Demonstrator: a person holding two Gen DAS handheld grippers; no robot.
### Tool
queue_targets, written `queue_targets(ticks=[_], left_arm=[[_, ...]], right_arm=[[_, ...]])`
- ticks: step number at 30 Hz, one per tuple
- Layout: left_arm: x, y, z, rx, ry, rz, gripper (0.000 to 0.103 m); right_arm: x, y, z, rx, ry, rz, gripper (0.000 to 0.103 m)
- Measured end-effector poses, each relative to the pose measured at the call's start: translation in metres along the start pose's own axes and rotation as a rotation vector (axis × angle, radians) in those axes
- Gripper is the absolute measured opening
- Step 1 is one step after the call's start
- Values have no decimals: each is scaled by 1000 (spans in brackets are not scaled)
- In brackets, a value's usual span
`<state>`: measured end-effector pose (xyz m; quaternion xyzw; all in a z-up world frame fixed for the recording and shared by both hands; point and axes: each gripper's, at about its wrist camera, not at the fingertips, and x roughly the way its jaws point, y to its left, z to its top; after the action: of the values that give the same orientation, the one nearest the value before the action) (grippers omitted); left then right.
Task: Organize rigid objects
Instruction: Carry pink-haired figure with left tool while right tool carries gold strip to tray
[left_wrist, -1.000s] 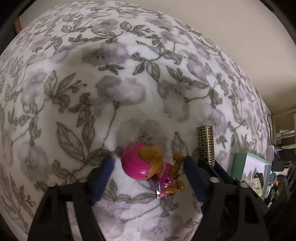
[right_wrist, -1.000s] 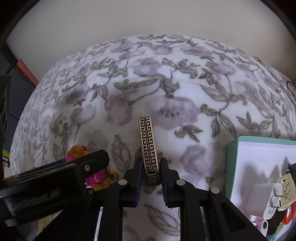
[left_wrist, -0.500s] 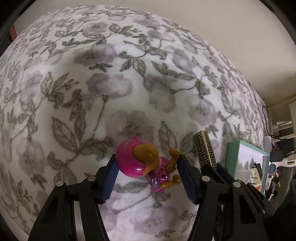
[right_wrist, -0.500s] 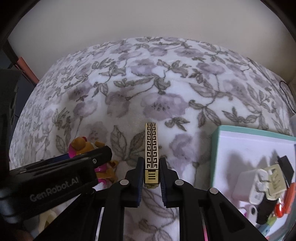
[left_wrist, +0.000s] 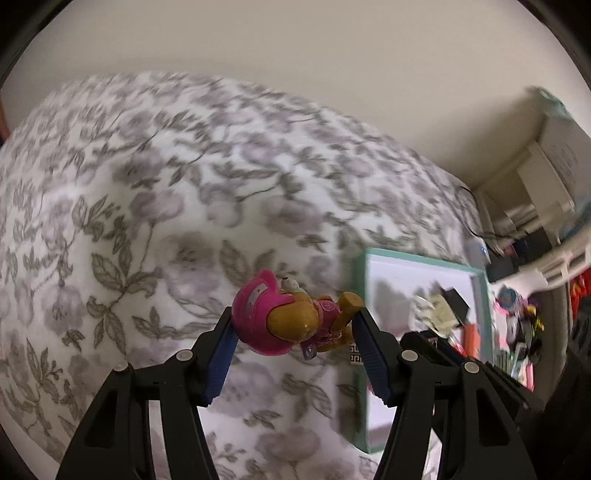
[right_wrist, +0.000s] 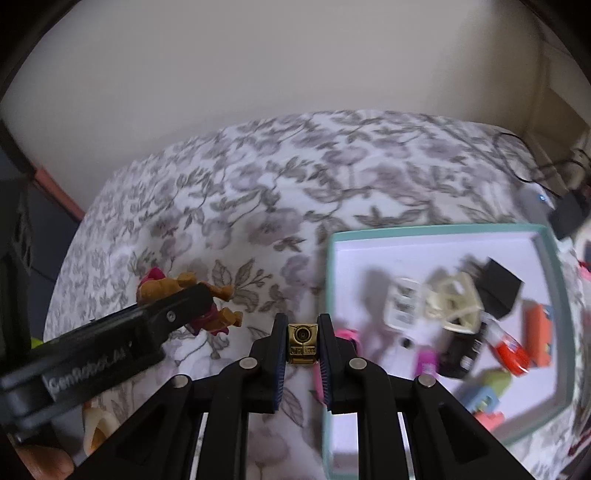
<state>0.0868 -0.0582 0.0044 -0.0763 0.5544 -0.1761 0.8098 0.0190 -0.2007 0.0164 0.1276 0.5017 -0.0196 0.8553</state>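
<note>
The toy (left_wrist: 284, 321) looks like glossy moulded plastic, pink and tan; the case (right_wrist: 303, 343) has a shiny gold metallic finish; the left tongs (left_wrist: 293, 354) and right tongs (right_wrist: 303, 363) are matt black plastic with ribbed blue pads; the bed (left_wrist: 166, 206) wears a soft, fleecy floral cloth; beside the case, the tray (right_wrist: 436, 230) has a smooth matt rim.
</note>
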Motion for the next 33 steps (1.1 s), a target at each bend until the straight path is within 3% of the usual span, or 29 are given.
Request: queue_targets(ticks=[10,24,33], left_arm=[[-19,-59,-27,132,-34,-85,64],[1,-101,-51,238,49,-81,64],[12,-112,-58,278,88,-58,64]], right_arm=[[-41,-53,-16,105,-26,-45,17],[-75,-111,-13,252,-91,-60,17],[-75,-123,-13,265,-72,-144,17]])
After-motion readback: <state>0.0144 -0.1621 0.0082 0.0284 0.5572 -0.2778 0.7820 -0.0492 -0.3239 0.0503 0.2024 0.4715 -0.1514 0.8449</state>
